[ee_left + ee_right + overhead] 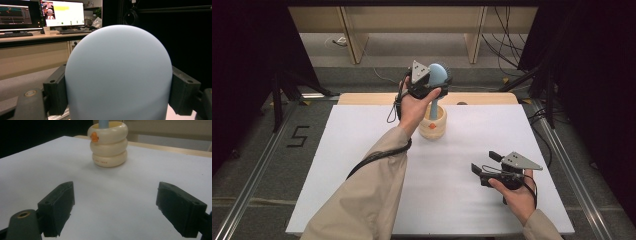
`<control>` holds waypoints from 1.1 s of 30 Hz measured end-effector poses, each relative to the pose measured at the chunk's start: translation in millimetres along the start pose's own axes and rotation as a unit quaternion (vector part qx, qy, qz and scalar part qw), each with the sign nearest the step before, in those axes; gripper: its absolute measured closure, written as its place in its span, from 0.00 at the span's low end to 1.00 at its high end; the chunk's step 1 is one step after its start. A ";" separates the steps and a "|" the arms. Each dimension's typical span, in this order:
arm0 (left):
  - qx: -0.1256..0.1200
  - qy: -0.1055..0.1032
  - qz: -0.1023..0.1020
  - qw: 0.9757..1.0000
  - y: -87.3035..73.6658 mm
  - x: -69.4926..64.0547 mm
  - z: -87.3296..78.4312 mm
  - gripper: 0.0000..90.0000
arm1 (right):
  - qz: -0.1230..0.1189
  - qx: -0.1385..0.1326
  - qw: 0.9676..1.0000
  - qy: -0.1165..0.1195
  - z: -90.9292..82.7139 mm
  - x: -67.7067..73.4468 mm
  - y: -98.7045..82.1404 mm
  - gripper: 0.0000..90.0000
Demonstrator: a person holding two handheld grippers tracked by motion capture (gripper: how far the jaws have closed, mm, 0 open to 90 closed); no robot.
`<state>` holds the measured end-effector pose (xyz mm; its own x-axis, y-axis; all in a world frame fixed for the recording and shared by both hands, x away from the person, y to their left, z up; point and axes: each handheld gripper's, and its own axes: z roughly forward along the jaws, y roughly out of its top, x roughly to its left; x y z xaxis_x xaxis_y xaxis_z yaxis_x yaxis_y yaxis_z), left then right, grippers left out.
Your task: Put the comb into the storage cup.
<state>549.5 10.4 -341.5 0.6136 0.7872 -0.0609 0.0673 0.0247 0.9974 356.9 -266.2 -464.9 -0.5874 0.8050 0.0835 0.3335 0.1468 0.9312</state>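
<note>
Two forearms in beige sleeves reach in from the bottom of the high view over a white table [362,150]. Left gripper [432,80], held up near the table's far edge, has its black jaws clamped on the rounded head of a pale blue spoon-like utensil [438,75]; in the left gripper view that smooth blue head [118,75] sits pressed between both pads. Its blue handle runs straight down into a cream-coloured holder [432,125] that stands upright on the table near the far edge, at about the middle of the table's width. From the right gripper view the holder [108,143] looks like three stacked rings, with a small orange mark on the top ring and the blue handle [103,123] rising out of its open mouth. What else is inside cannot be seen. Right gripper [484,162] hovers low over the near right part of the table, well apart from the holder, jaws spread wide with nothing between them.
</note>
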 end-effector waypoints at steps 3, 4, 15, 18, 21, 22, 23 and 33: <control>0.002 0.001 0.001 1.000 -0.9 0.3 0.2 0.21 | 0.000 0.000 1.000 0.000 0.0 -0.1 -0.1 0.18; 0.003 0.002 0.001 1.000 -1.4 0.2 0.3 0.21 | 0.000 0.000 1.000 0.000 0.0 0.0 -0.1 0.18; 0.009 0.005 -0.001 1.000 -8.2 1.5 1.5 0.21 | 0.000 0.000 1.000 -0.002 0.1 -0.3 -0.2 0.18; 0.011 0.007 -0.003 1.000 -10.1 2.5 1.6 0.21 | 0.000 0.000 1.000 -0.002 0.1 -0.2 -0.2 0.18; 0.013 0.007 -0.002 1.000 -11.5 2.9 1.9 0.21 | 0.000 -0.001 1.000 -0.002 0.0 -0.4 -0.1 0.18; 0.014 0.007 -0.002 1.000 -11.9 3.0 2.0 0.21 | 0.001 -0.001 1.000 -0.002 0.0 -0.5 -0.1 0.18; 0.015 0.007 -0.002 1.000 -12.4 3.2 2.1 0.21 | 0.001 0.000 1.000 -0.002 -0.1 -0.6 -0.1 0.18; 0.021 0.008 -0.003 1.000 -17.0 2.9 3.4 0.21 | 0.002 -0.002 1.000 -0.002 -0.6 -0.6 0.3 0.18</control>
<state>552.8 10.2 -358.8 0.6003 0.7970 -0.0665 0.1044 0.0043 0.9945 356.9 -267.0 -464.5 -0.5821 0.8085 0.0863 0.3341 0.1410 0.9319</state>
